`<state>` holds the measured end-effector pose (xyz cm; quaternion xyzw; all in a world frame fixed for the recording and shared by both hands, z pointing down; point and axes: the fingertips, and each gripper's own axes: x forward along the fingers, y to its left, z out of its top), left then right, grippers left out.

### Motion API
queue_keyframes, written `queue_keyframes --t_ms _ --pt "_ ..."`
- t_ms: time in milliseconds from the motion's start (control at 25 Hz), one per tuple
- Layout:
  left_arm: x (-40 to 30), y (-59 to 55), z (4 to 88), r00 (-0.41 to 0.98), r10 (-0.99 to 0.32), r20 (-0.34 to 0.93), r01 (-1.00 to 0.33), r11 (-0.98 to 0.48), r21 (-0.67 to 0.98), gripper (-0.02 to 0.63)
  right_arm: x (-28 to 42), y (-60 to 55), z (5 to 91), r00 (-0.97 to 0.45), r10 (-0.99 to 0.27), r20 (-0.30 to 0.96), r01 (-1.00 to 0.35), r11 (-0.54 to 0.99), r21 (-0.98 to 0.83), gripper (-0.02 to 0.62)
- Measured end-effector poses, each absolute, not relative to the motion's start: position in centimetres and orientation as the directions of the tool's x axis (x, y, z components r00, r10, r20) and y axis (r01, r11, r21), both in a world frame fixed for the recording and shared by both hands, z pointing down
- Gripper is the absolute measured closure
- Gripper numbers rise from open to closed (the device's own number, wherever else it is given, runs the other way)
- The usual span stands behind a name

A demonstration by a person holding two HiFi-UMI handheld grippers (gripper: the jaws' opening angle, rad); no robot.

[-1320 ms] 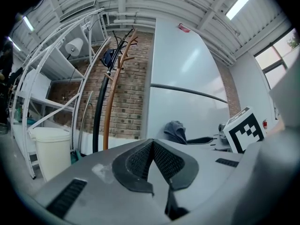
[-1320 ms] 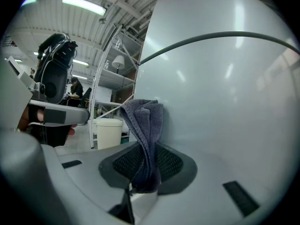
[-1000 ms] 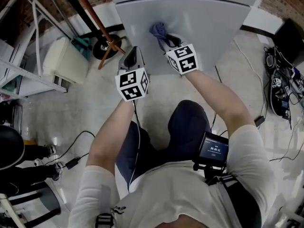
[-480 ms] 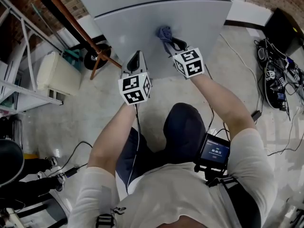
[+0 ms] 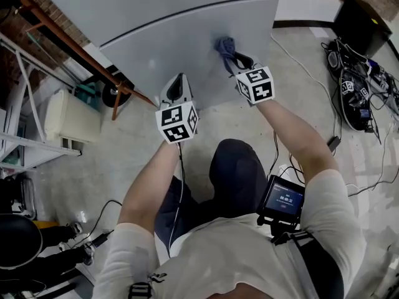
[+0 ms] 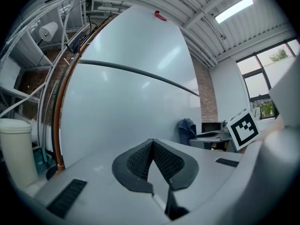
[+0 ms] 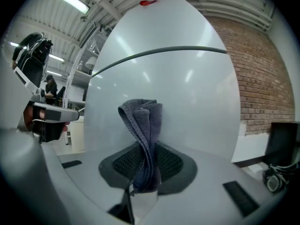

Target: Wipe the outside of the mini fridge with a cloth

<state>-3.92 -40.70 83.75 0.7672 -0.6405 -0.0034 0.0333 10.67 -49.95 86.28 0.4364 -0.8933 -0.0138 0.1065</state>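
Head view shows the right gripper [image 5: 235,58] clamped on the cloth [image 5: 224,45] at the mini fridge [image 5: 156,42] door; the left gripper [image 5: 176,87], jaws together and empty, is near the fridge front. Pressing the cloth flat and overlapping strokes should work best

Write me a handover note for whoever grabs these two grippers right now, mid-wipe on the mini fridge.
The right gripper is shut on the grey cloth, which is bunched at the front of the mini fridge.
The left gripper is shut and empty, close to the same front.
Done: cannot tell how much has been wiped.
Left: probably sweep the cloth across the front, then the other outer faces.
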Motion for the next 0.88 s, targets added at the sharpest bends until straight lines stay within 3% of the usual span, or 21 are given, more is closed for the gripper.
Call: queue_keyframes --t_ms 400,880 --pt "-1.0 -41.5 85.1 0.222 -0.973 0.069 -0.974 -0.218 0.061 0.603 19.0 -53.1 86.7 -0.474 -0.861 0.185 -0.863 0.496 0.099 0.508" --pt "-3.1 -40.4 85.4 0.18 -0.981 0.069 -0.981 -0.175 0.08 0.603 17.9 -51.8 87.1 -0.442 -0.878 0.184 -0.882 0.462 0.088 0.508"
